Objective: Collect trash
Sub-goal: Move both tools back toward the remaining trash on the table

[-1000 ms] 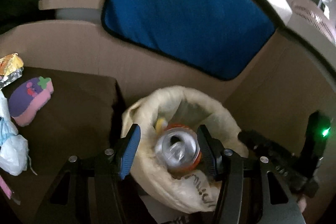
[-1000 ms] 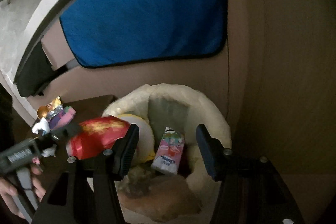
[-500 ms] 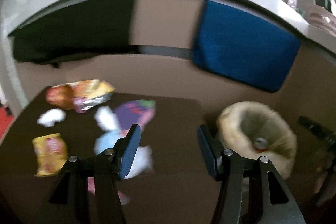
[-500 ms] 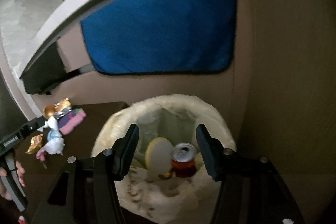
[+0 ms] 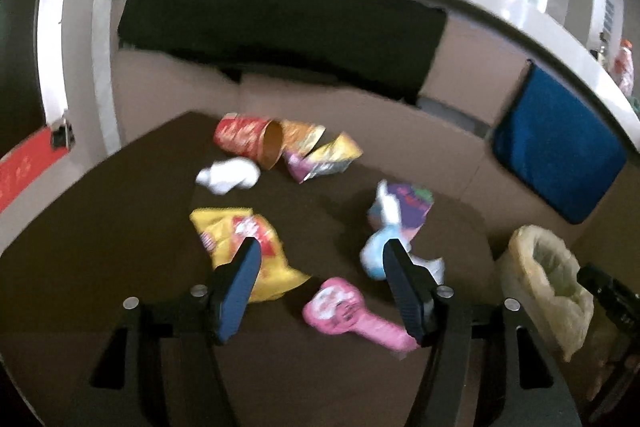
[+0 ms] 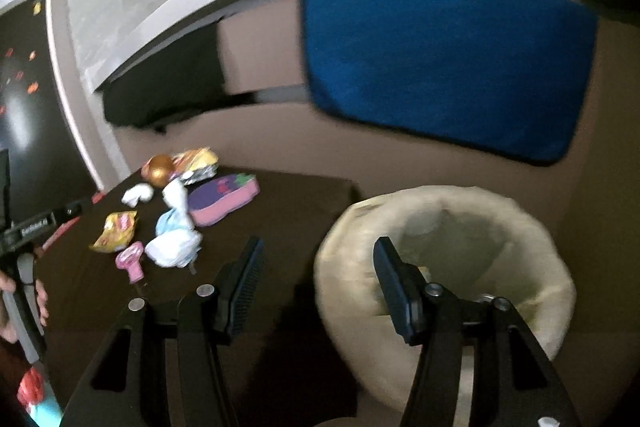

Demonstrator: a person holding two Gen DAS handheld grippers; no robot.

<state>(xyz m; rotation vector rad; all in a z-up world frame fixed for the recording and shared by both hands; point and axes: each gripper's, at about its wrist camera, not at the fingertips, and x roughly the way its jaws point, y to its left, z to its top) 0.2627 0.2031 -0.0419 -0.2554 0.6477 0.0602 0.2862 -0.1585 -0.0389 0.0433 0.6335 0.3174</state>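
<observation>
Left tool [image 5: 320, 267]: swung from bag to bench [image 5: 120, 227] since a second ago; jaws wide, empty, above crinkled yellow packet [image 5: 240, 247] and glossy pink wrapper [image 5: 348, 311]. Right tool [image 6: 316, 279]: wide, empty, beside soft cream trash bag [image 6: 540, 267], can inside.

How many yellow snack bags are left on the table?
2: a yellow bag near the left gripper, and a yellow-and-silver bag farther back beside the red tube. Others may be hidden.

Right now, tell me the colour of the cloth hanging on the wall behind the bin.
Blue cloth, clearest in the right wrist view.
</observation>
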